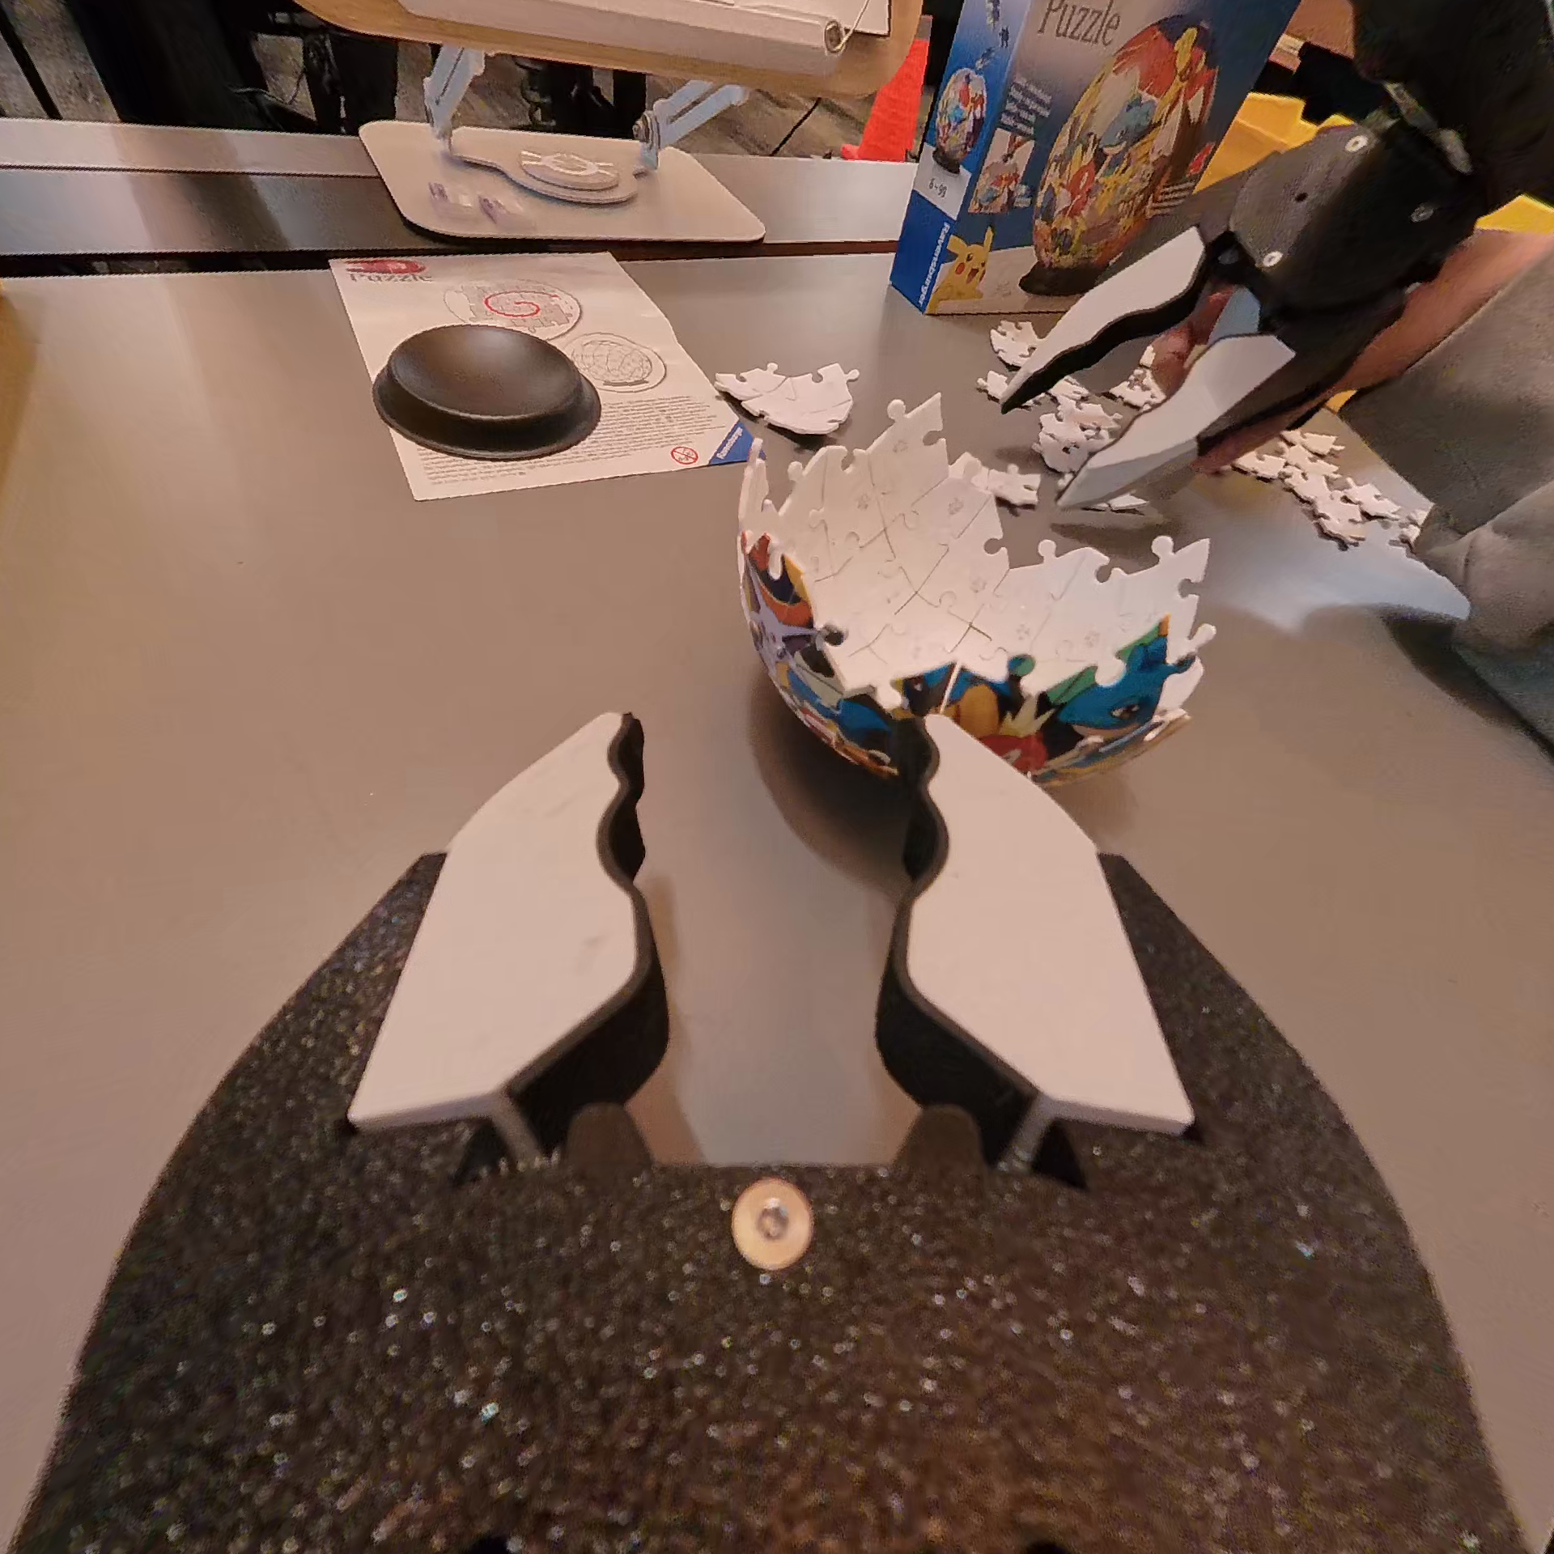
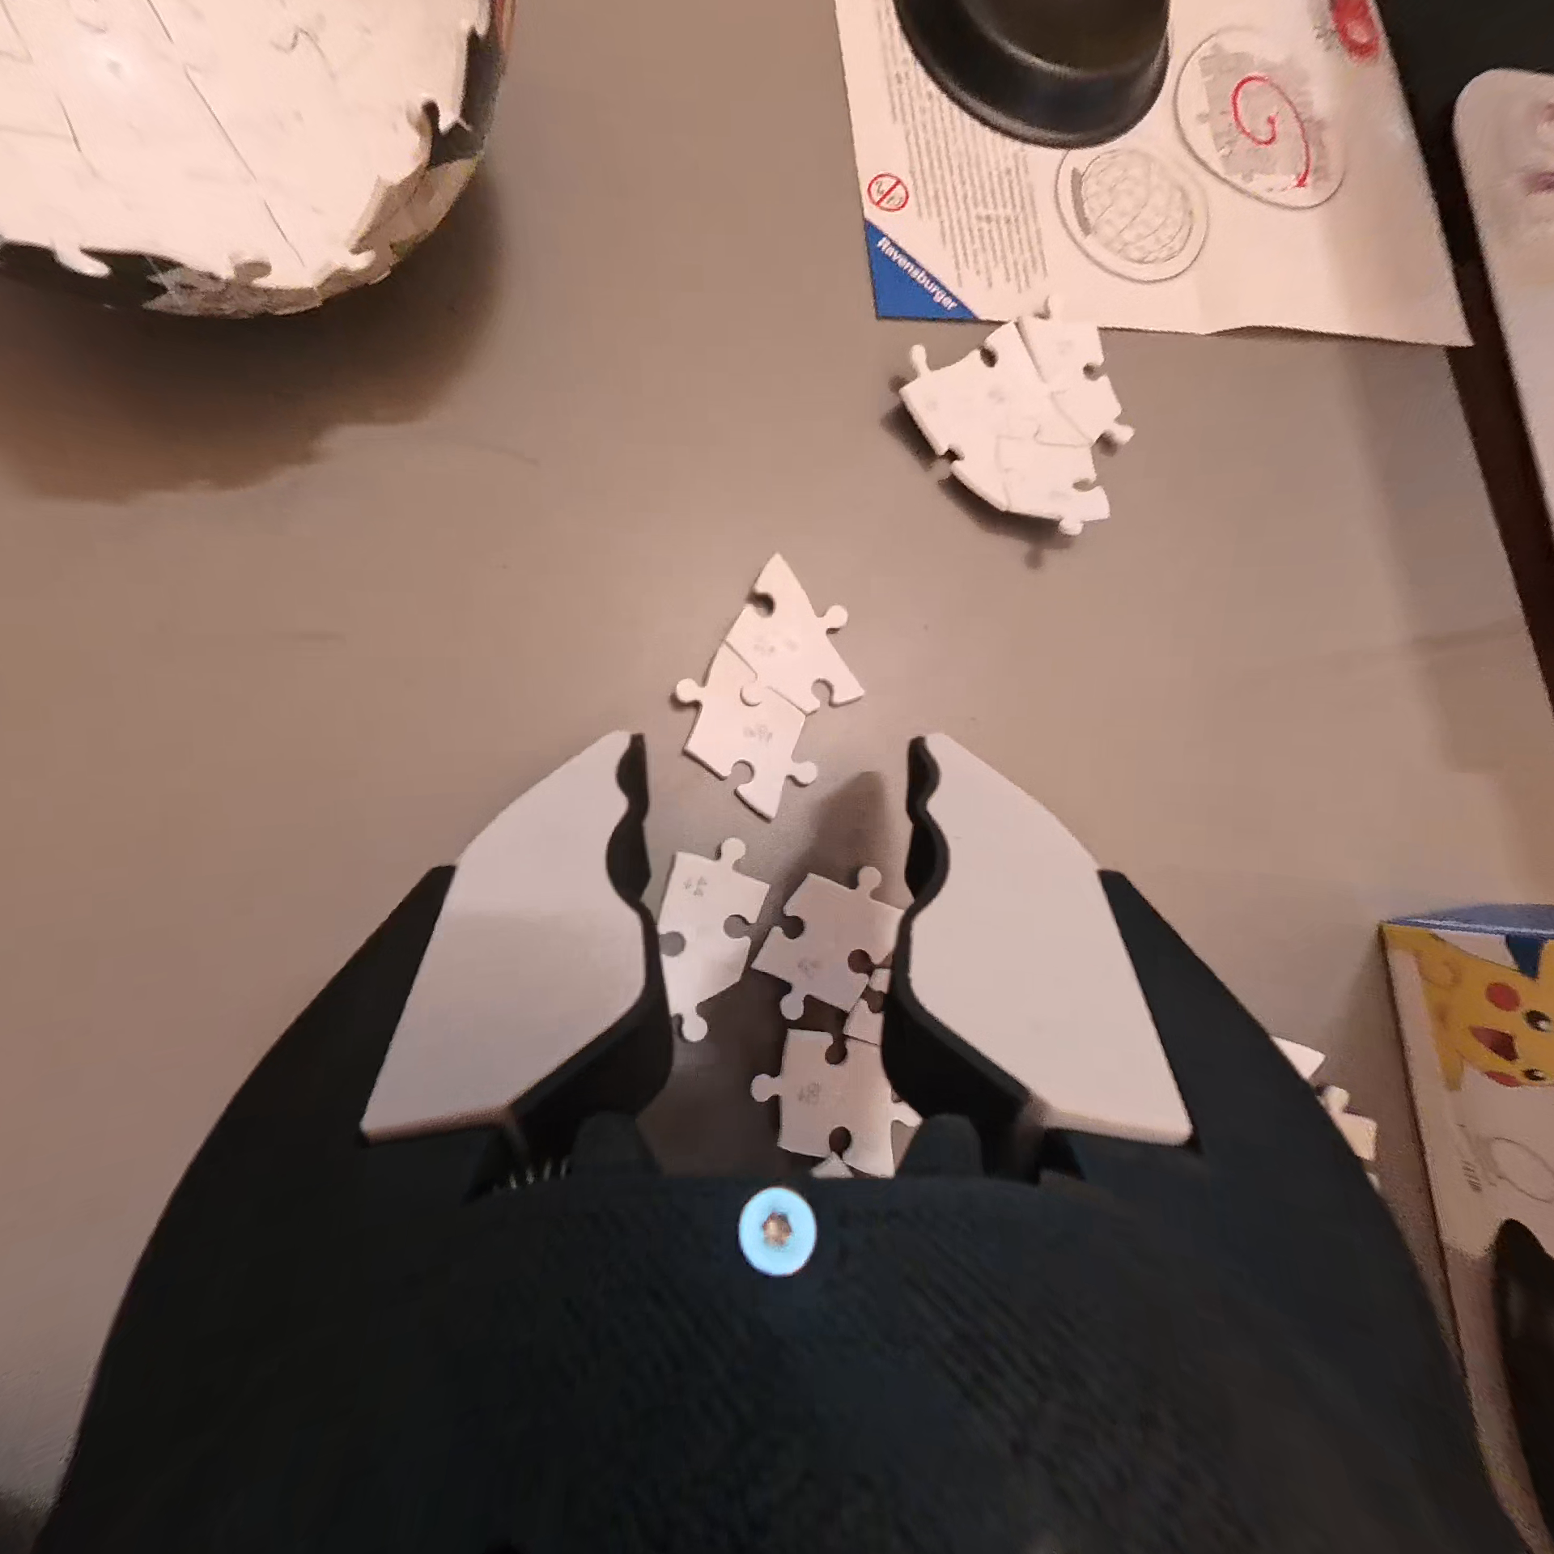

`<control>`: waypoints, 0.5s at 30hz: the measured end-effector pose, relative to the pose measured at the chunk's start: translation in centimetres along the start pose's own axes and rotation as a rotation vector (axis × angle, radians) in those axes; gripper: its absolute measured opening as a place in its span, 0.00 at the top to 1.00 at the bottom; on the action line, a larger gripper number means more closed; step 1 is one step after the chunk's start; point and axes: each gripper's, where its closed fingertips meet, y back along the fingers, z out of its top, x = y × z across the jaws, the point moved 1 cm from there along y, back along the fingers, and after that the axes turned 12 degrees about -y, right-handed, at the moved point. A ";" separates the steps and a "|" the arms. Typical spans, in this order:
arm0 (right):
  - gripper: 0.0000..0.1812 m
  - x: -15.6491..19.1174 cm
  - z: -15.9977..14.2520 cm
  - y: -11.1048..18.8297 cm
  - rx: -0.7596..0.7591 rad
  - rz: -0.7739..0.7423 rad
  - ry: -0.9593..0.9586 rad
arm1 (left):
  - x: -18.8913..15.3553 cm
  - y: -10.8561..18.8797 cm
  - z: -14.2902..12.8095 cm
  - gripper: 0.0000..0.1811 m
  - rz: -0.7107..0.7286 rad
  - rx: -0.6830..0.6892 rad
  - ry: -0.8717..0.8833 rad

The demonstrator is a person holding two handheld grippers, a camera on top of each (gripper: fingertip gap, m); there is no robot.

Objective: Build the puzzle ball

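half-built puzzle ball [image 1: 967, 622], a thin curved plastic shell, sits mid table: light, stiff, joints likely pop apart if squeezed, so grip the rim gently. loose pieces [image 2: 807, 967] flat, glossy, small, near the right edge. left tongs [image 1: 778, 732] and right tongs [image 2: 778, 748] both wide open, empty.

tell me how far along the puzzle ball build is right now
Done: about the lower half of the puzzle ball is assembled as an open shell. In hand: nothing; the right gripper hangs open over loose pieces, the left gripper open beside the shell. Left: the upper half, then the black stand.
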 end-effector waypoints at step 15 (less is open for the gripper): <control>0.80 1.0 -0.7 -0.9 0.051 0.082 -0.086 | 0.0 0.1 -0.2 0.68 -0.001 0.011 -0.005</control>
